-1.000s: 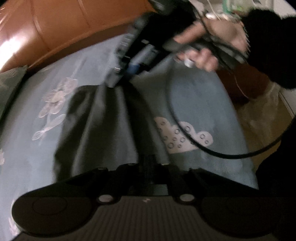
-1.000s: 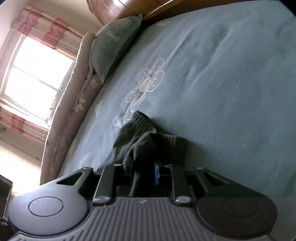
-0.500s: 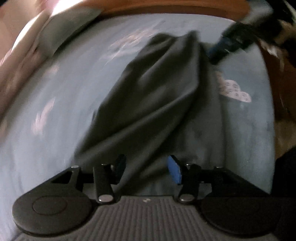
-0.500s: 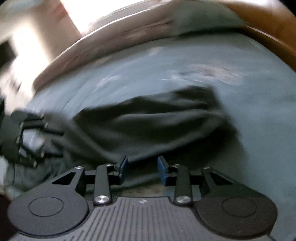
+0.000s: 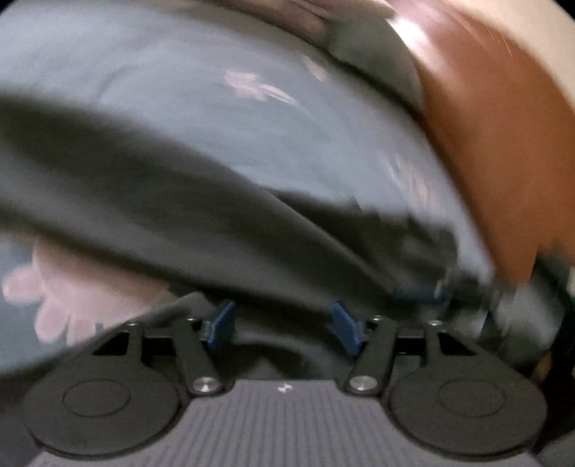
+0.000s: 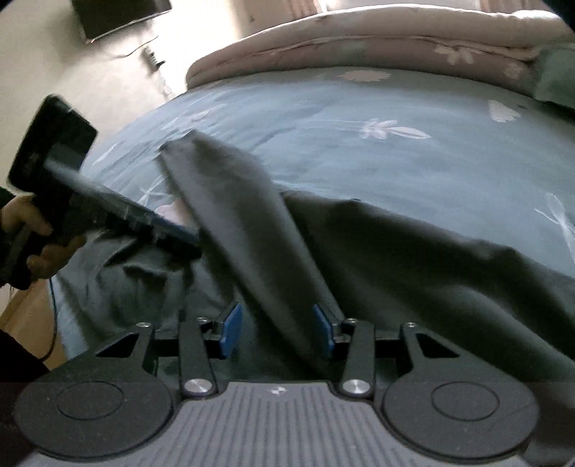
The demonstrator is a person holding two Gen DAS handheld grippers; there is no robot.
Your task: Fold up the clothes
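Trousers: dark grey pair spread on the bed, one leg lying slantwise over the rest, its hem end toward the far side of the sheet.
Bed: blue-grey sheet with pale flower prints; folded pinkish quilt along the far edge, green pillow at the far right corner.
Right gripper: sits low over the cloth, and its jaws have just been opening. Blue pads stand apart with the slanted leg running between them, not pinched as far as I can see.
Left gripper: also just been opening, jaws apart, pads clear of each other, grey cloth under and between them but nothing clamped. Pretty blurry view tbh.
Left gripper from the other side: it comes in from the left in the right wrist view, held by a hand, tips down by the crumpled end of the trousers. Can't tell if they touch the cloth.
Headboard: brown wood, right edge of the left wrist view, smeared.
Floor: pale, beyond the bed, with a dark flat thing on it.
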